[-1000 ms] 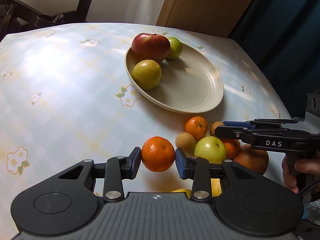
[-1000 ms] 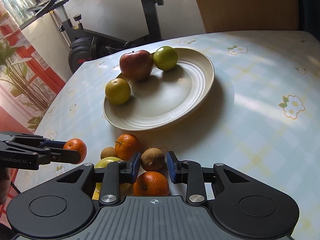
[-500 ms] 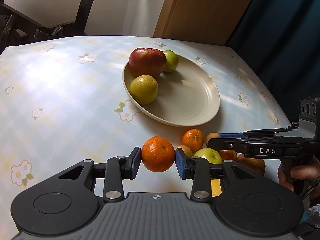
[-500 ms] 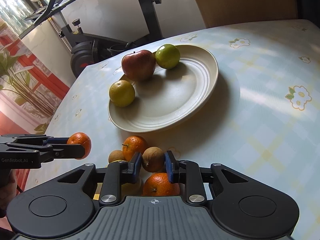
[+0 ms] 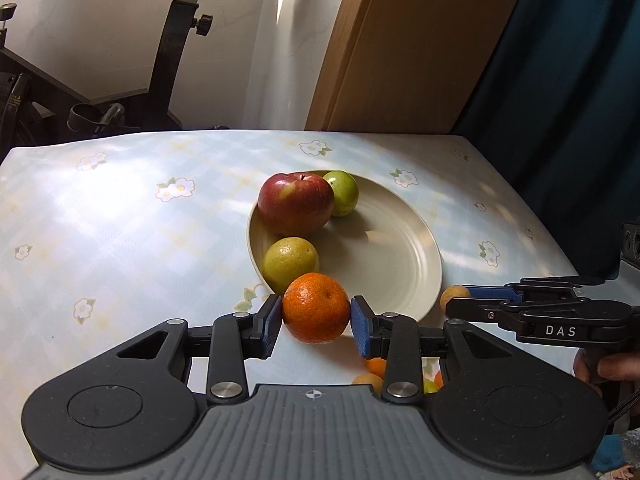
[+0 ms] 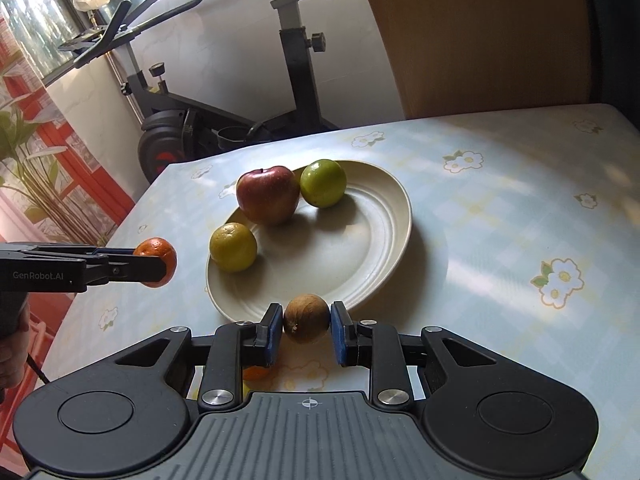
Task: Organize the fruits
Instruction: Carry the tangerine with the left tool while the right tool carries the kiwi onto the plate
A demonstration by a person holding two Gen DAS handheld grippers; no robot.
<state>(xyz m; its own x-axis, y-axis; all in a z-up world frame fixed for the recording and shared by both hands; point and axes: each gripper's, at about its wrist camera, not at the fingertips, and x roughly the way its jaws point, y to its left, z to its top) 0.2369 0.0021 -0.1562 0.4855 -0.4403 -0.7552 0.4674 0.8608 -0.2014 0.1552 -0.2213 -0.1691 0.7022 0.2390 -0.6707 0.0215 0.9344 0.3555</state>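
Note:
My left gripper [image 5: 316, 320] is shut on an orange tangerine [image 5: 316, 307] and holds it in the air just short of the cream plate's near rim [image 5: 400, 256]. My right gripper [image 6: 306, 326] is shut on a small brown round fruit [image 6: 307, 318], lifted at the plate's front rim [image 6: 360, 236]. On the plate lie a red apple [image 5: 295, 204], a green fruit [image 5: 342, 192] and a yellow-green citrus [image 5: 290, 264]. The left gripper with the tangerine [image 6: 158, 262] shows at the left of the right wrist view. The right gripper [image 5: 456, 304] shows at the right of the left wrist view.
Loose fruits [image 5: 374, 372] lie on the floral tablecloth [image 5: 120, 232] below my grippers, mostly hidden by them. An exercise bike [image 6: 224, 120] stands beyond the table's far left edge. A wooden panel [image 5: 400, 48] and dark curtain [image 5: 560, 60] stand behind the table.
Both grippers have risen from the fruit pile and moved toward the plate. The right gripper closed on the brown fruit and lifted it. The left kept its tangerine.

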